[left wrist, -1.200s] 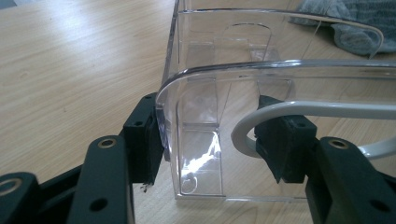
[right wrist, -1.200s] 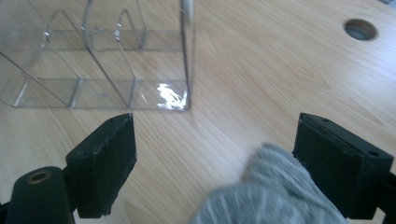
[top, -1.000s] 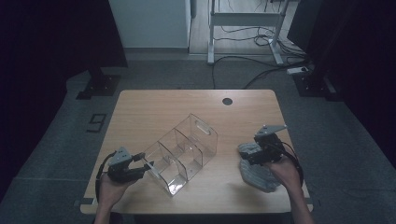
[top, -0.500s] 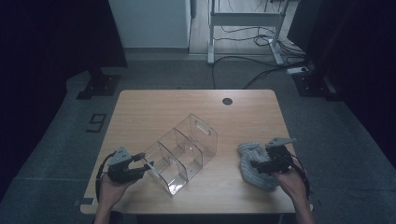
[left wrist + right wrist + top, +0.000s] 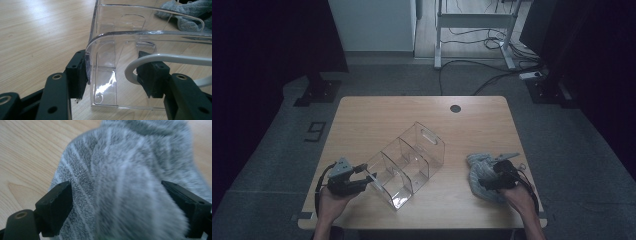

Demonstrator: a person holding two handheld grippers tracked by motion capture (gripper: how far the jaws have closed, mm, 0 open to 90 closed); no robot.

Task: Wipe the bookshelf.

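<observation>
A clear three-compartment organizer (image 5: 407, 164) lies slantwise across the middle of the tabletop (image 5: 377, 117), every compartment empty. The left gripper (image 5: 362, 176), near the front-left corner, straddles the organizer's near wall with its jaws spread, one inside and one outside. By the front-right edge, the right gripper (image 5: 484, 182) stands parted around a crumpled grey cloth (image 5: 479, 172), not yet clamped. My guess is that the cloth goes into the organizer; nothing is in yet. I see no readable labels or writing.
</observation>
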